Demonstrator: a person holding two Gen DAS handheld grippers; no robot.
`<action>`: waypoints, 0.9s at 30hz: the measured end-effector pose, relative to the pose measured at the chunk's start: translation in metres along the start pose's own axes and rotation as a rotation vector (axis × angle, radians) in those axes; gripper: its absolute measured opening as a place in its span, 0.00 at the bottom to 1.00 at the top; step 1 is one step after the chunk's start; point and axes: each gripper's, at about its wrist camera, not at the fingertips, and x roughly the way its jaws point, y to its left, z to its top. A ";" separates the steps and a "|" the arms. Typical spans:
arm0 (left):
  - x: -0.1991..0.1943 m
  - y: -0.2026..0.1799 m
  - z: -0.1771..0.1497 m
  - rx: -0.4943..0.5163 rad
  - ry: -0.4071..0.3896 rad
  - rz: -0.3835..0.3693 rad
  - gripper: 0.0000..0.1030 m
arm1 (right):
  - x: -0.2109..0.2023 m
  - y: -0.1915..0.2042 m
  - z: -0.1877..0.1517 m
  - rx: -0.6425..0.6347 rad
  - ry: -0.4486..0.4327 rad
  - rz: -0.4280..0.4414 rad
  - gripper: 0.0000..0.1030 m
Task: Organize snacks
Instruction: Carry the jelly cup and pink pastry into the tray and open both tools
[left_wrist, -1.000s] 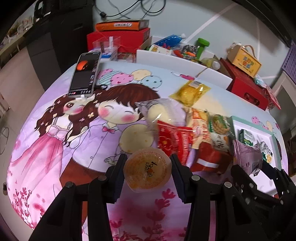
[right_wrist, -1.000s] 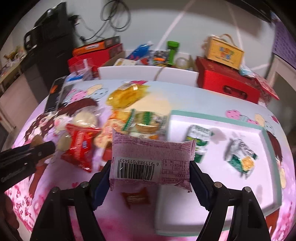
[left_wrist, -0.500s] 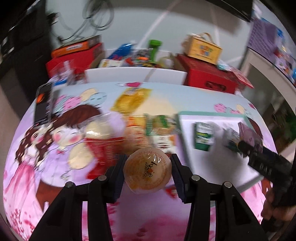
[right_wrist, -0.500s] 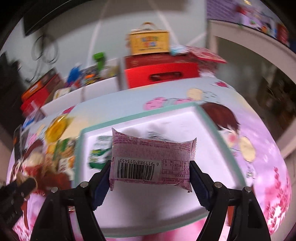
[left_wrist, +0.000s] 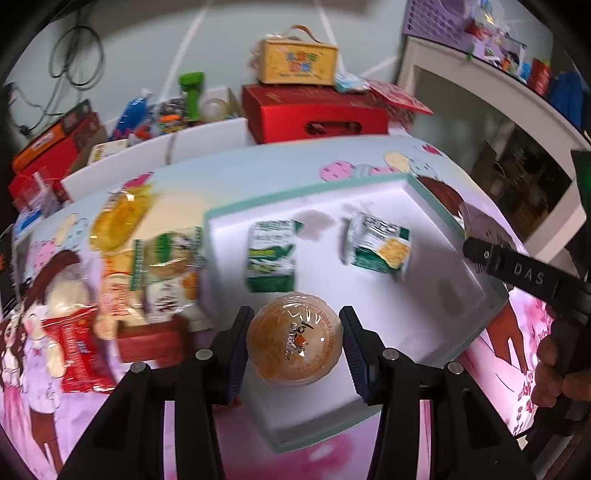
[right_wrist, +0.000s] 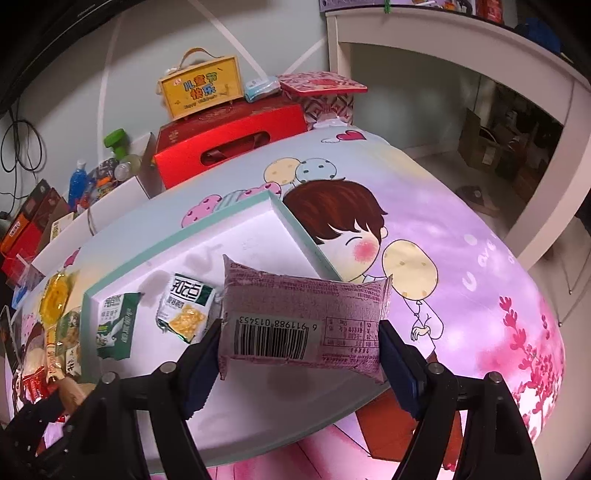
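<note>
Jelly cup, round and see-through orange with a printed foil lid (left_wrist: 293, 341), is clamped between the left gripper's (left_wrist: 294, 345) fingers, lid facing the camera, hanging over the near part of the white shallow tray with the mint-green rim (left_wrist: 439, 199). Right gripper (right_wrist: 300, 356) fingers are squeezing a pink crinkly snack packet with a barcode (right_wrist: 303, 325) by its two short ends, so its long axis runs straight across from finger to finger, barcode side up, over the tray's near right area. Ahead of the left fingers, two green-and-white snack packets (left_wrist: 271, 254) (left_wrist: 380, 245) lie flat in the tray, a bit apart from each other. Tray floor nearest both grippers is bare white, and its raised rim runs off to the right. Left of the tray, a messy pile of mixed snack packets (left_wrist: 162, 273) sits on the cartoon-print table cover (right_wrist: 461, 258).
</note>
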 end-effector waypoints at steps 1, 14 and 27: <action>0.002 -0.003 0.000 0.004 0.002 0.000 0.47 | 0.001 0.001 0.000 -0.004 0.004 0.001 0.79; 0.010 -0.006 -0.003 0.006 0.016 0.001 0.51 | 0.012 0.013 -0.006 -0.037 0.053 0.003 0.82; 0.000 0.000 0.000 -0.012 -0.019 0.025 0.62 | 0.013 0.017 -0.007 -0.046 0.056 0.002 0.87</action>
